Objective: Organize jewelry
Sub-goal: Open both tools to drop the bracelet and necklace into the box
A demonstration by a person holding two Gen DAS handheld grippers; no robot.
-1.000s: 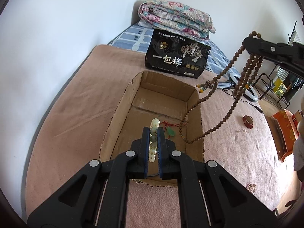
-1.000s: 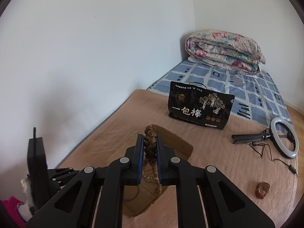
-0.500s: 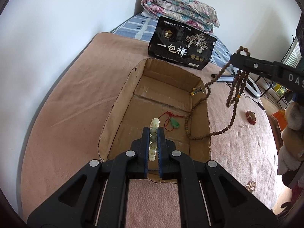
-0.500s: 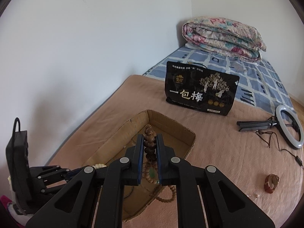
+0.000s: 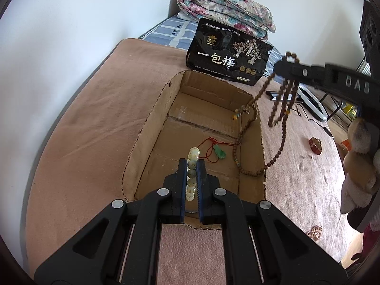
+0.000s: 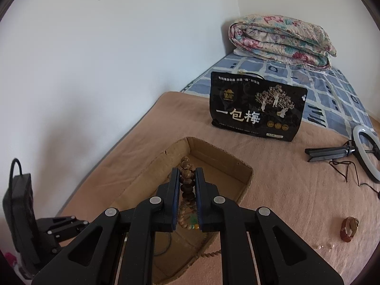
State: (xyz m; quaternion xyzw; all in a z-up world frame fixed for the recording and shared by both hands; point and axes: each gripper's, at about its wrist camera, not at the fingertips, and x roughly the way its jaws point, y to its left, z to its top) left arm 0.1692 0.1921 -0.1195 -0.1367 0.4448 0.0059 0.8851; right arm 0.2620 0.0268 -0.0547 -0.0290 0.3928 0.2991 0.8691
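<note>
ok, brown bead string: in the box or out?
Partly in. One end of the brown bead string lies inside the cardboard box, a loop drapes over its right wall, and the rest hangs from the right gripper.

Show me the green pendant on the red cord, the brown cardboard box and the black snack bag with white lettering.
Green pendant on the red cord [image 5: 219, 152], left wrist view, its carved body.
Brown cardboard box [image 5: 152, 128], left wrist view, its left inner wall.
Black snack bag with white lettering [image 6: 255, 109], right wrist view, its front face.
</note>
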